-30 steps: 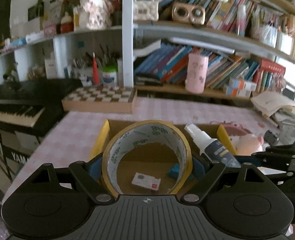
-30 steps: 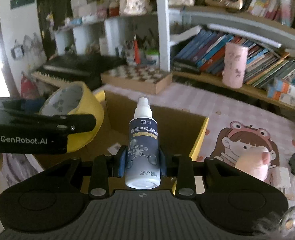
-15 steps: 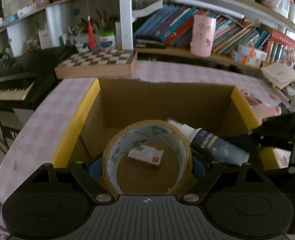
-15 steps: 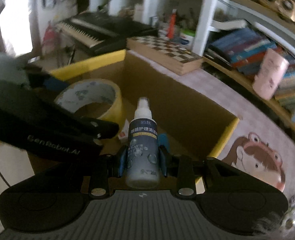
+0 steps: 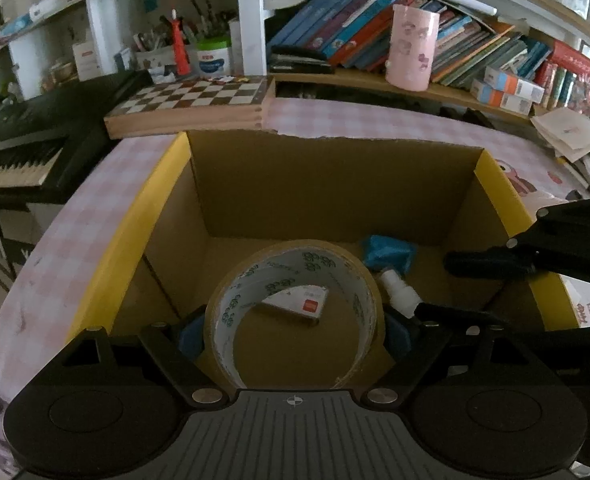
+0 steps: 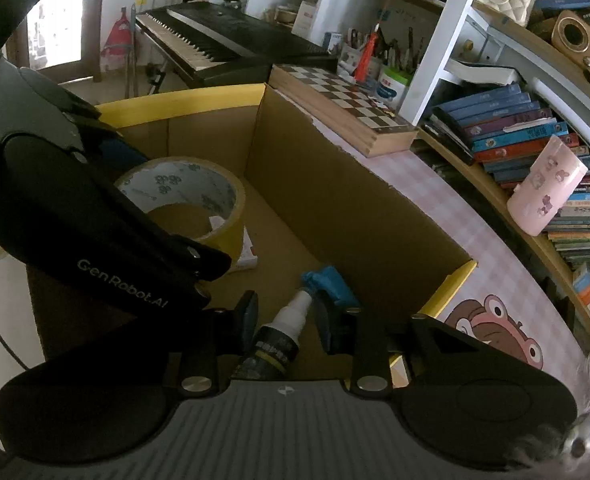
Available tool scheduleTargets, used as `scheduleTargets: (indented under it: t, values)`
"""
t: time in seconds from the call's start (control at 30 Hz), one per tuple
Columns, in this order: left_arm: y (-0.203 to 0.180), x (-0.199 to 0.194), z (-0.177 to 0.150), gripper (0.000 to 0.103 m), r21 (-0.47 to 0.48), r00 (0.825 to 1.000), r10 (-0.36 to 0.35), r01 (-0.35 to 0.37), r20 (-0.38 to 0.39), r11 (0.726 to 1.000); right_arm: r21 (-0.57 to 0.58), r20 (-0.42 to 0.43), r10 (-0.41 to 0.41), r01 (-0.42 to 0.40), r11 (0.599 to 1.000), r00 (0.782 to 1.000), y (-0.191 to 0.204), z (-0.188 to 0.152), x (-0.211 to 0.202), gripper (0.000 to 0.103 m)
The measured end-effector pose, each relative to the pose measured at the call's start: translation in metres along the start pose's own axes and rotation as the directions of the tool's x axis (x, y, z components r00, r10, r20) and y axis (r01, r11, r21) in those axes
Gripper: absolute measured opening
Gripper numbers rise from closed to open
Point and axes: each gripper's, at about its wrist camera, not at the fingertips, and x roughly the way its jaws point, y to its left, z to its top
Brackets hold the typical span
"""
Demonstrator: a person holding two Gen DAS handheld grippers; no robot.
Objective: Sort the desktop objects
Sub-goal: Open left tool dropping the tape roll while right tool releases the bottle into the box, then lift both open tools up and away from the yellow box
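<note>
Cardboard box (image 5: 335, 188) loading: both items were held inside the box, release pending.

Box stood open on the pink checked desk (image 5: 95, 216), with a small white packet (image 5: 295, 300) and a blue item (image 5: 387, 250) on its floor. Left gripper (image 5: 295, 334) was clamped across the packing-tape roll (image 5: 295, 280), jaws wide around it, low within the walls. Right gripper (image 6: 287, 318) pinched the spray bottle (image 6: 279, 340), which lay tilted between the pads, nozzle toward the floor. Judged step: placement. Next move calls for lowering to the floor, spreading each pair of jaws, then withdrawing upward clear of the walls.
</note>
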Motion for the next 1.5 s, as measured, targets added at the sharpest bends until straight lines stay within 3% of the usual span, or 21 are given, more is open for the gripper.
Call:
scheduleTargets:
  t: [0.13, 0.63, 1.03, 1.5]
  values:
    - [0.0, -0.009, 0.0, 0.094, 0.002, 0.999, 0.019, -0.019, 0.038, 1.0, 0.048, 0.018, 0.013, -0.014, 0.999, 1.0, -0.004, 0.0, -0.004, 0.029]
    - [-0.005, -0.054, -0.003, 0.097, 0.014, 0.985, 0.018, -0.021, 0.17, 1.0, 0.177, 0.109, -0.063, 0.043, 0.983, 0.992, -0.003, -0.005, -0.044, 0.035]
    - [-0.002, -0.103, -0.019, 0.098, -0.001, 0.96, -0.003, 0.004, 0.279, 1.0, 0.299, 0.179, -0.18, 0.12, 0.947, 0.967, 0.008, -0.015, -0.095, 0.036]
    - [0.004, -0.147, -0.053, 0.098, 0.015, 0.939, -0.034, 0.031, 0.342, 0.999, 0.421, 0.183, -0.298, 0.199, 0.885, 0.937, 0.046, -0.041, -0.148, 0.038]
